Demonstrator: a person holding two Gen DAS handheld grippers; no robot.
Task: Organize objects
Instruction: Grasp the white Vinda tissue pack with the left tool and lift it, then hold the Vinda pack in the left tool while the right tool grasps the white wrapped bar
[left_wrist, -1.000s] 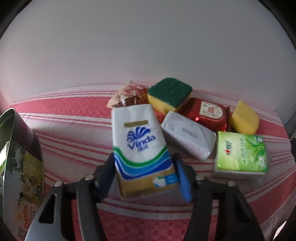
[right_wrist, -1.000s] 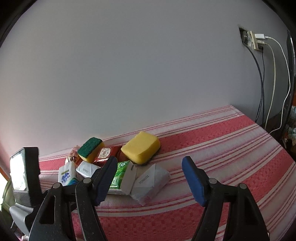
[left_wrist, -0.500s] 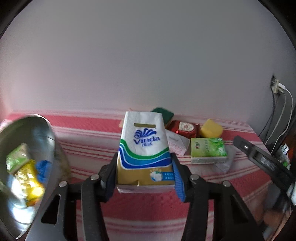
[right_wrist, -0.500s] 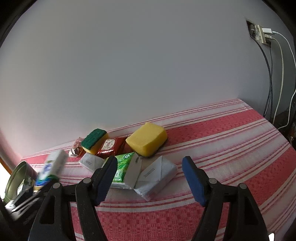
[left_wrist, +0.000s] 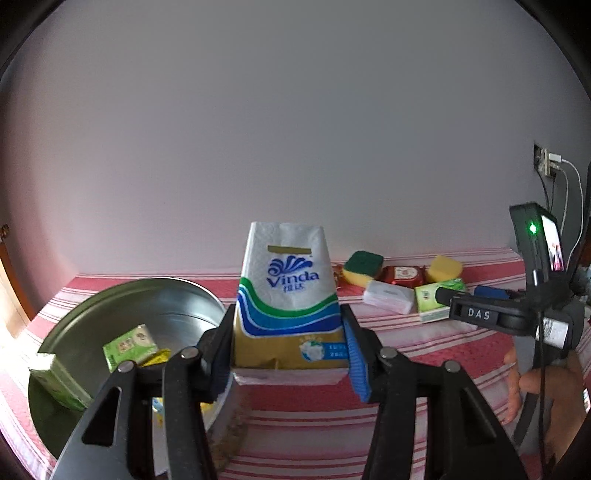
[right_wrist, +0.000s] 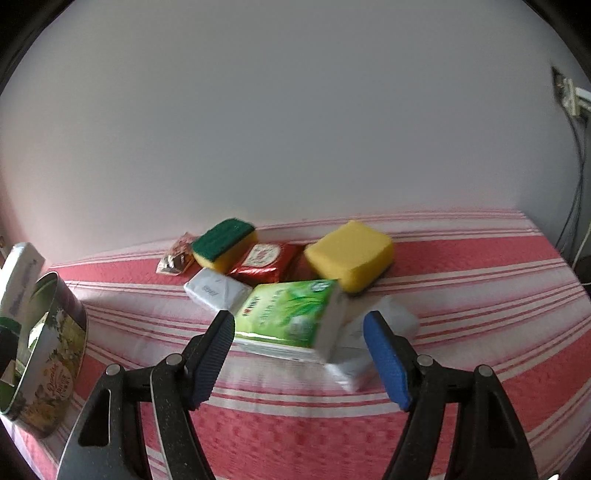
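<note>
My left gripper is shut on a white, blue and gold Vinda tissue pack, held upright in the air beside the open round tin. Green packs lie inside the tin. My right gripper is open, its fingertips either side of the near end of a green tissue pack, not pressing it. That pack lies on the red striped cloth, partly over a white pack. The right gripper also shows at the right of the left wrist view.
Behind the green pack lie a yellow sponge, a green-topped sponge, a red packet, a white pack and a snack wrapper. The tin's printed wall stands at the left. A hand holds the right gripper.
My left gripper closed on the Vinda pack, lifted it off the cloth and carried it left to the tin. My right gripper dipped and moved in on the green pack.
</note>
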